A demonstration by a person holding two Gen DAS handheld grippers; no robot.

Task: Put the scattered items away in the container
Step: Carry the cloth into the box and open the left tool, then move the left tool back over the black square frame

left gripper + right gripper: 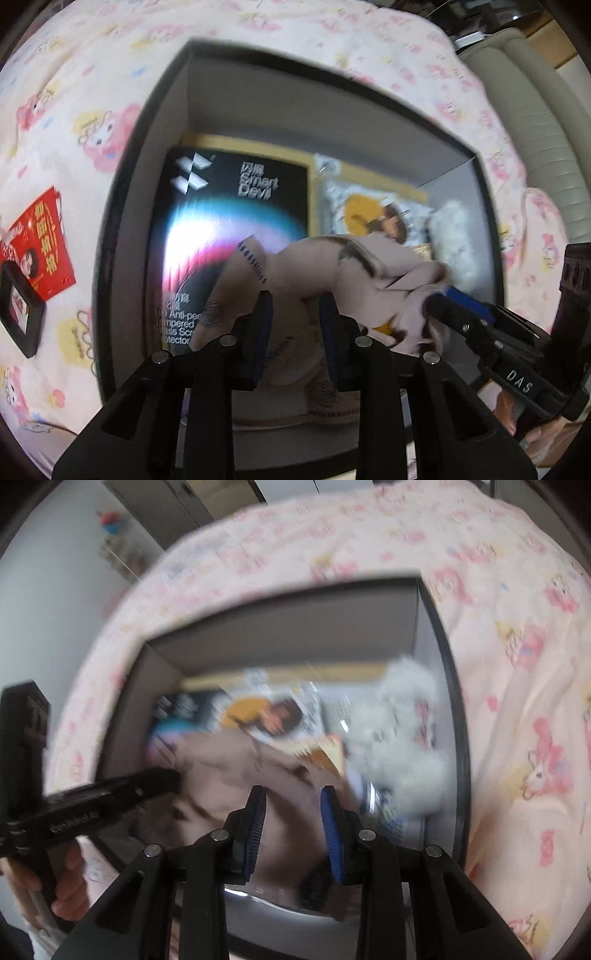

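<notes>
A pink cartoon-print bedspread (110, 92) covers the bed. On it sits a dark box (122, 221) with grey inner walls. Inside lie a black Smart Devil pack (221, 221), a printed packet (369, 210) and a white fluffy toy (458, 240). A beige cloth (332, 266) is draped over them in the box. Both grippers point down into it: the left gripper (296, 325) and the right gripper (293, 812) each stand partly spread, cloth between the pads, not clearly pinched. A red card (40, 240) and a small black frame (22, 310) lie outside, left of the box.
</notes>
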